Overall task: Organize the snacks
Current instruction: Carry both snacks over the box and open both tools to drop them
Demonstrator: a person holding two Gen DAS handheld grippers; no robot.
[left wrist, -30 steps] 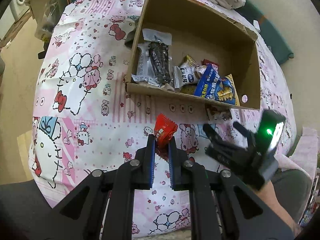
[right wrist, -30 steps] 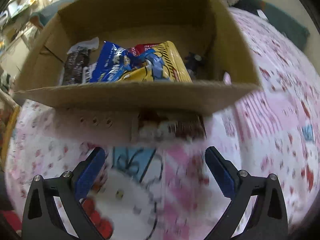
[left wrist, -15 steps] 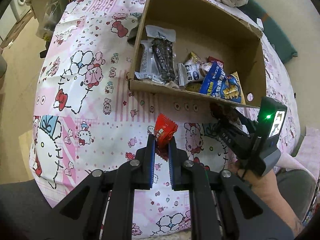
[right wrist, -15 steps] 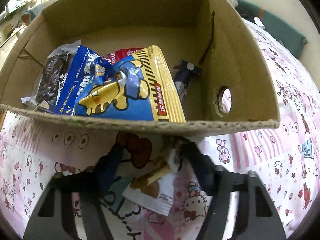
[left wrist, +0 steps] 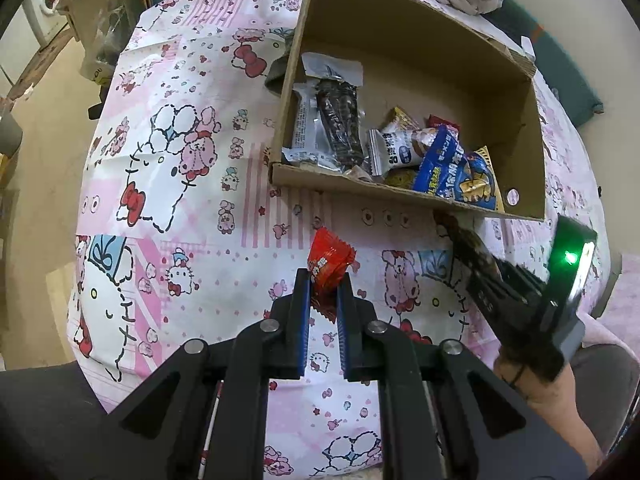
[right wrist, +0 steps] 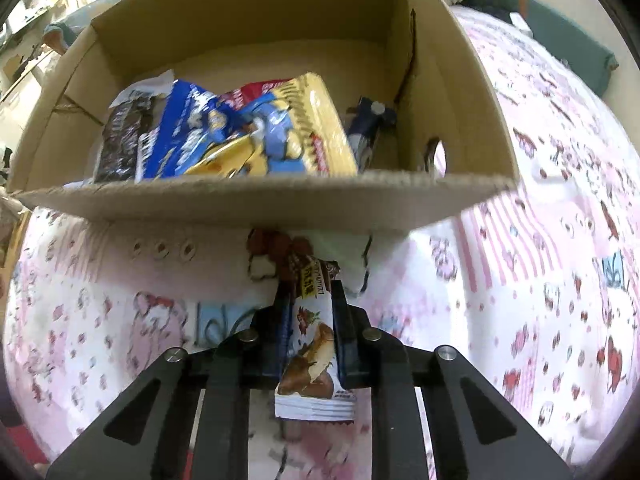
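Your left gripper point(left wrist: 323, 284) is clamped on a small red crinkled foil sweet wrapper point(left wrist: 329, 261), held above the pink cartoon-print bedsheet point(left wrist: 168, 184) at about 6 o'clock from the open brown cardboard box point(left wrist: 528, 128). Your right gripper point(right wrist: 310, 300) has just been closing and its jaws now pinch a long white and brown chocolate-wafer packet point(right wrist: 310, 344), just short of the box's near wall.

The box already holds several packets: a blue and yellow crisp bag point(right wrist: 256, 136), a clear pack of dark snacks point(left wrist: 338, 120) and a few smaller ones (mostly piled along the near edge). Both held snacks have yet to go in, so I'd judge you're close to done.

In the right wrist view the sheet is blurred, and neither view shows the whole bed, so I can't tell whether other snacks lie loose.
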